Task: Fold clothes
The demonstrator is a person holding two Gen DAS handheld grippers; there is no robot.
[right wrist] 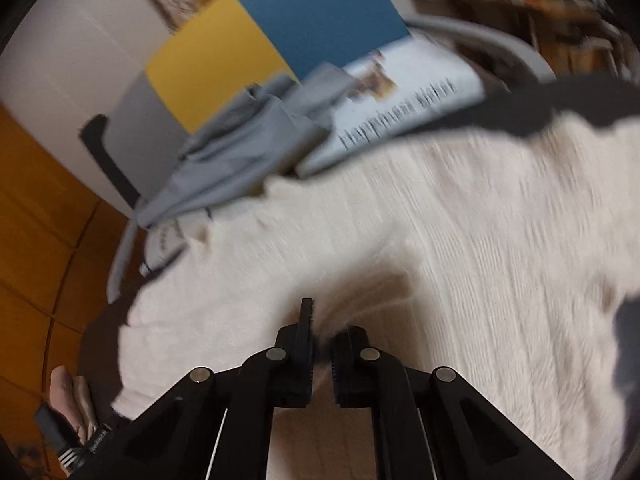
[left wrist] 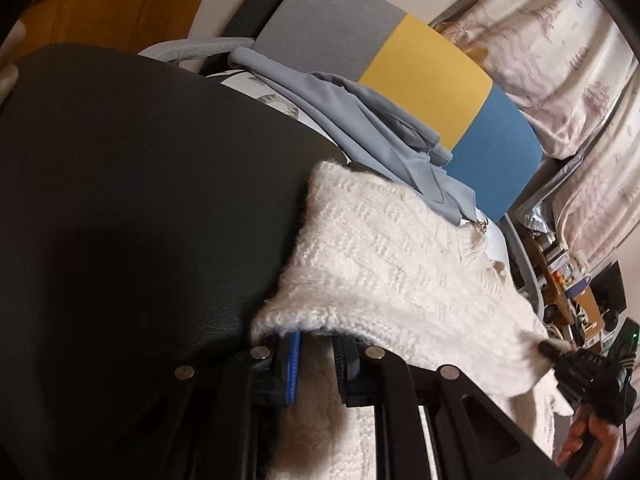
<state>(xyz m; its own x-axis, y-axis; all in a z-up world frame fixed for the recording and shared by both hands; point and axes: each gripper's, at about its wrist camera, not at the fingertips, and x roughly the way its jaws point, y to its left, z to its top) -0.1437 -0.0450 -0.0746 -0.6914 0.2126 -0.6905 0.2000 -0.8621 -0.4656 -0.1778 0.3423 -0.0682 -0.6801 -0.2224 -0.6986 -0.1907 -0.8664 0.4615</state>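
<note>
A white knit sweater (left wrist: pixel 384 256) lies spread over a black padded surface (left wrist: pixel 120 200). In the left wrist view its thick hem drapes across my left gripper (left wrist: pixel 316 356), and the knit fills the narrow gap between the jaws, which grip it. At the far right of that view my right gripper (left wrist: pixel 546 347) pinches another part of the same edge, with a hand (left wrist: pixel 588 436) behind it. The right wrist view is blurred: the right gripper (right wrist: pixel 324 344) has its jaws nearly together on a raised fold of the sweater (right wrist: pixel 460 220).
A crumpled grey-blue garment (left wrist: pixel 360 120) and a white printed cloth (right wrist: pixel 400 96) lie on a chair with a grey, yellow and blue back (left wrist: pixel 424 72). Patterned curtains (left wrist: pixel 560 60) and cluttered shelves (left wrist: pixel 580 300) stand to the right. Wooden floor (right wrist: pixel 40 220) lies to the left.
</note>
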